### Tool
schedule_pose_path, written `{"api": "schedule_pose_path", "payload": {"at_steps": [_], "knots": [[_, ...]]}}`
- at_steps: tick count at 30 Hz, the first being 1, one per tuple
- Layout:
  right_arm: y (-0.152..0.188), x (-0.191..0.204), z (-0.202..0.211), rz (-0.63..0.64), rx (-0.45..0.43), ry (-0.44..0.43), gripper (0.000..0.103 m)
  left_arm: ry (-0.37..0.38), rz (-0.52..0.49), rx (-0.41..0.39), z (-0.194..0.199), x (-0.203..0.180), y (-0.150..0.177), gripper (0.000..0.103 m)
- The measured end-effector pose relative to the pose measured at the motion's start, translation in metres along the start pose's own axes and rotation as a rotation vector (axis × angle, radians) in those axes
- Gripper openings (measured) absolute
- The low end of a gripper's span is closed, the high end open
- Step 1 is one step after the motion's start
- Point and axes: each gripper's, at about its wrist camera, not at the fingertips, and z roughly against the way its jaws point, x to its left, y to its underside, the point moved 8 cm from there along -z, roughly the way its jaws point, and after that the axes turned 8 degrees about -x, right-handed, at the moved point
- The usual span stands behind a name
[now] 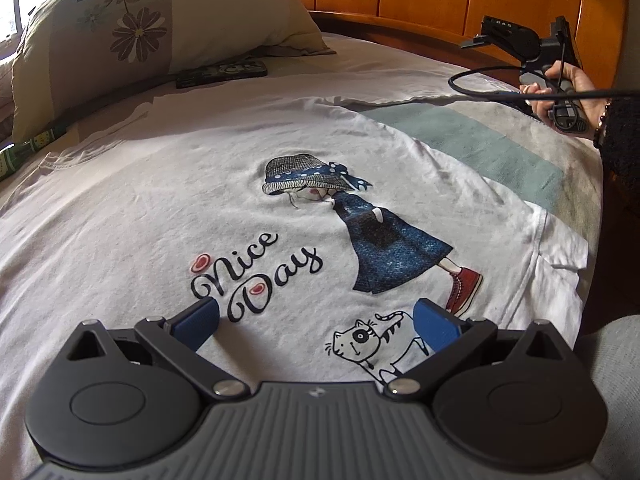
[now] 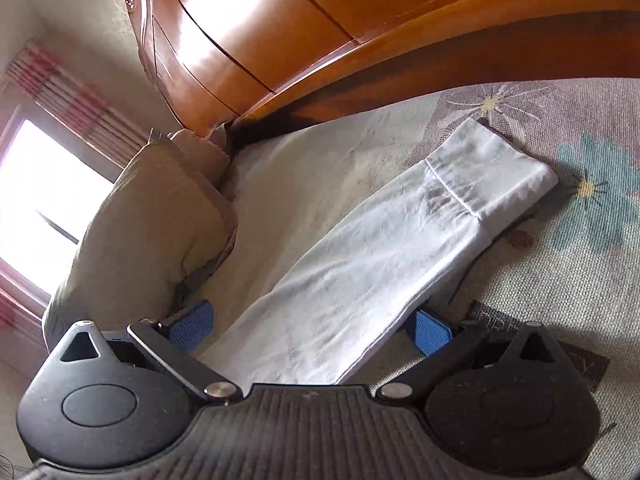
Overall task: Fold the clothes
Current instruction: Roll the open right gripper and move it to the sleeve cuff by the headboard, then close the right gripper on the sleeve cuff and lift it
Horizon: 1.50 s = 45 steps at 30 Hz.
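Left gripper [image 1: 316, 320] hovers over white T-shirt [image 1: 160, 216] — jaws spread.

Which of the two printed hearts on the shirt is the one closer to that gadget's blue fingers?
The heart inside the "D" of "Day" is closer to the left gripper. The other heart, beside "Nice", lies farther up the white T-shirt.

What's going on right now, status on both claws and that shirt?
Left gripper open above the T-shirt. Right gripper open around its sleeve. Shirt flat, unfolded. Phone beside pillow, clear.
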Motion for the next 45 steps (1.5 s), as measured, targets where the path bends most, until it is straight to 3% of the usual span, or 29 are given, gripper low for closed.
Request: {"api": "schedule_pose_path", "payload": {"at_steps": [2,5,7,9,11,17,20,26,36,45], "knots": [[-0.006,-0.001,-0.004,0.061,-0.03,0.008,0.103,-0.003,0.001,-0.002,0.001,0.002,0.0,0.102],[-0.016,-0.007,-0.008,0.027,-0.084,0.019,0.103,-0.006,0.002,-0.007,0.003,0.004,-0.001,0.102],[-0.011,-0.003,-0.009,0.022,-0.088,0.036,0.103,-0.009,0.004,-0.008,0.002,0.006,-0.001,0.102],[0.003,0.01,-0.017,0.056,-0.033,-0.008,0.103,-0.008,0.006,-0.009,0.001,0.006,-0.002,0.102],[0.01,0.018,-0.021,0.149,-0.029,-0.003,0.103,-0.006,0.005,-0.01,-0.001,0.005,-0.002,0.102],[-0.007,0.009,-0.034,0.17,-0.137,0.02,0.103,-0.008,0.004,-0.014,-0.001,0.007,-0.003,0.102],[-0.005,0.015,-0.037,0.217,-0.138,0.03,0.103,-0.018,0.009,-0.01,-0.002,0.011,-0.001,0.102],[-0.017,0.034,-0.019,0.145,-0.163,-0.099,0.103,-0.016,0.016,-0.018,0.0,0.016,0.0,0.102],[-0.016,0.085,-0.004,0.199,-0.128,-0.176,0.103,-0.003,0.053,-0.046,0.012,0.023,-0.001,0.102],[0.005,0.145,0.003,0.246,-0.09,-0.234,0.103,-0.016,0.06,-0.077,0.039,0.04,0.0,0.102]]}}
